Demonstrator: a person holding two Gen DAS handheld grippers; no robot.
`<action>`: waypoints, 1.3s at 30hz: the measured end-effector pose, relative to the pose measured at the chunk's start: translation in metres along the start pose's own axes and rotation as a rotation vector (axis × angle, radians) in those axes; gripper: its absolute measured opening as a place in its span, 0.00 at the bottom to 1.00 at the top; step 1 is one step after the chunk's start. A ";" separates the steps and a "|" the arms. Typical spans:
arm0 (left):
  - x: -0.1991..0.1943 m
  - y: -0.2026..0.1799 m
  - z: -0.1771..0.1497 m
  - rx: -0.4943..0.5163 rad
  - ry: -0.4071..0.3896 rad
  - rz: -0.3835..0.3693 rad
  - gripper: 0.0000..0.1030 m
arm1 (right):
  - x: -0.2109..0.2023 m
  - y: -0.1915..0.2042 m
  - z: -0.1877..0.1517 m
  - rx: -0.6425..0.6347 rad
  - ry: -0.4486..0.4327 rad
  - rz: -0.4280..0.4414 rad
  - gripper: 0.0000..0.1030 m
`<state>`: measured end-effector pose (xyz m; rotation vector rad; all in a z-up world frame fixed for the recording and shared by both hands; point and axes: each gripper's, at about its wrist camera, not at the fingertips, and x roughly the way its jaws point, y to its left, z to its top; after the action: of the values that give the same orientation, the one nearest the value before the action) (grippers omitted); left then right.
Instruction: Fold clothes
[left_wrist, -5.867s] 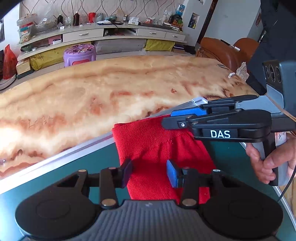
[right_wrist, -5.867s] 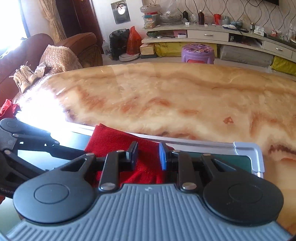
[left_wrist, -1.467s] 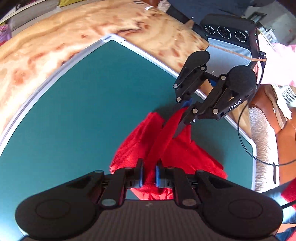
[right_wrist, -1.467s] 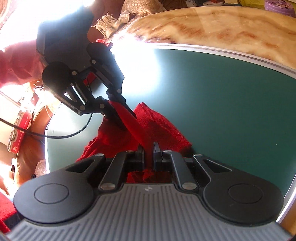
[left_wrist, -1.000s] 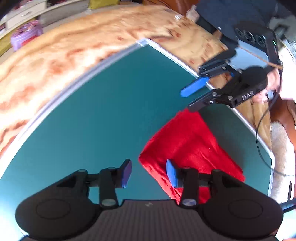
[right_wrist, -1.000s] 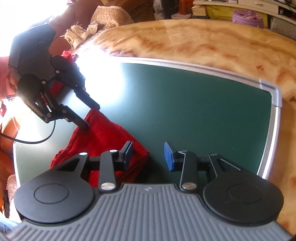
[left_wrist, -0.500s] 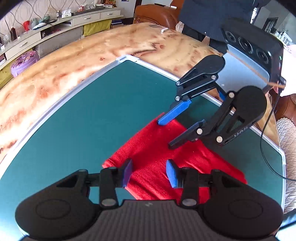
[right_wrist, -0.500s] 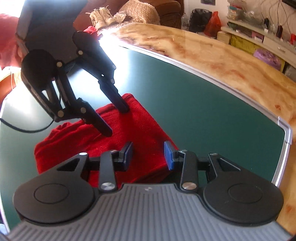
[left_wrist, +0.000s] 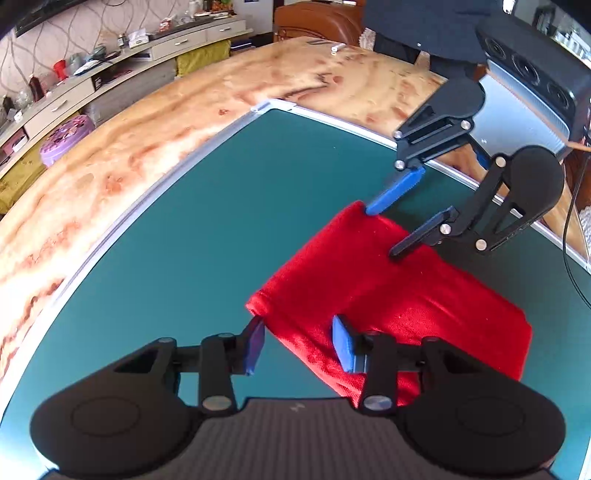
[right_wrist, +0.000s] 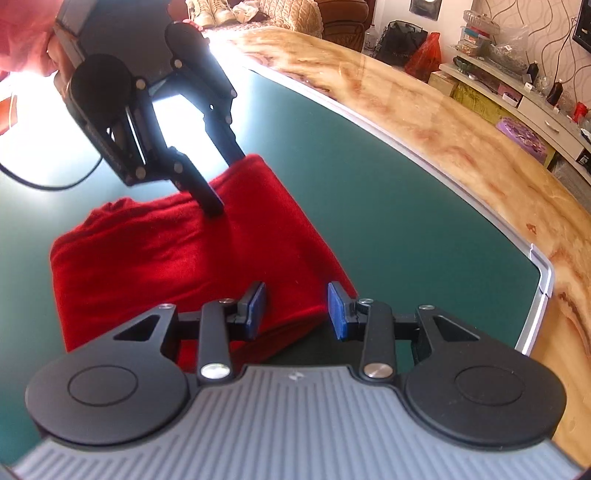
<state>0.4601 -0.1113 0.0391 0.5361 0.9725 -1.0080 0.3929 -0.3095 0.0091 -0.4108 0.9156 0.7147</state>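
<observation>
Red garment (left_wrist: 373, 280) lies folded into a compact rectangle on the green mat (left_wrist: 207, 229), so at least one fold looks done. Left tongs (left_wrist: 299, 341) and right tongs (right_wrist: 297, 310) both part-open, gripping nothing, straddling opposite corners. Prob. left: another fold or tidy-up.

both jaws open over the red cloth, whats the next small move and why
Probably close each hand-held gripper, left and right, on the near edge of the red cloth. Each sits open over one corner, and the cloth lies flat on the green mat, ready for another fold.
</observation>
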 end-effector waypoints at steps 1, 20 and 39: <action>0.000 0.000 0.000 0.000 -0.001 0.006 0.46 | -0.001 0.000 -0.001 -0.004 0.005 -0.006 0.42; -0.006 -0.043 -0.030 0.046 0.061 -0.137 0.47 | -0.009 0.030 -0.016 0.006 0.045 0.131 0.42; -0.018 -0.091 -0.046 0.116 0.042 -0.162 0.46 | -0.030 0.099 -0.030 -0.135 0.072 0.078 0.42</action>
<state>0.3561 -0.1101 0.0369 0.5841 1.0112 -1.2075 0.2929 -0.2697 0.0145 -0.5254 0.9586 0.8410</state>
